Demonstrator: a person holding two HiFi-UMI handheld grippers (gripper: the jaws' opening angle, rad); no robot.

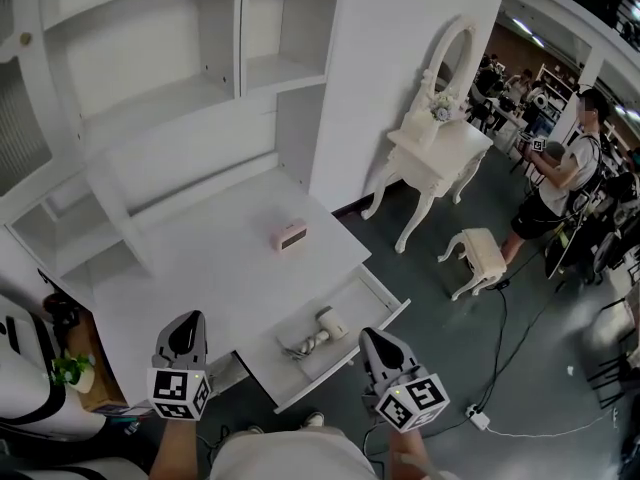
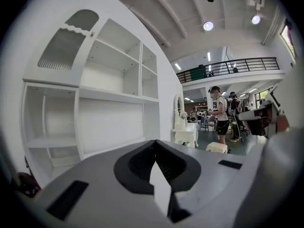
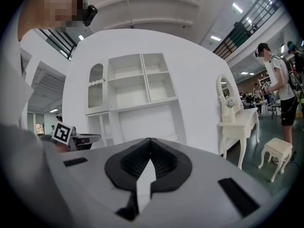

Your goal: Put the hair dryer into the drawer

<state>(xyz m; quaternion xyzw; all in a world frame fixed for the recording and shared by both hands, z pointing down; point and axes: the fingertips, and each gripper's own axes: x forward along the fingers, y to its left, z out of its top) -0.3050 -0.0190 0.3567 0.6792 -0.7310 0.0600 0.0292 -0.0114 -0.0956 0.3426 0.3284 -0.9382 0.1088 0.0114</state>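
The white hair dryer (image 1: pixel 318 334) lies inside the open white drawer (image 1: pixel 385 293) at the desk's front edge, in the head view. My left gripper (image 1: pixel 187 330) hovers above the desk's front left, shut and empty. My right gripper (image 1: pixel 372 342) hangs just right of the drawer, also shut with nothing in it. In the left gripper view the left gripper (image 2: pixel 154 142) has its jaws pressed together, pointing level at the shelf unit. In the right gripper view the right gripper (image 3: pixel 149 140) is likewise shut and level. The dryer is in neither gripper view.
A small pink box (image 1: pixel 291 235) sits on the white desk (image 1: pixel 200 268). White shelves (image 1: pixel 150 78) rise behind it. A dressing table (image 1: pixel 432 153) and stool (image 1: pixel 478 256) stand to the right. A person (image 1: pixel 560 183) stands beyond them. Cables (image 1: pixel 510 368) cross the floor.
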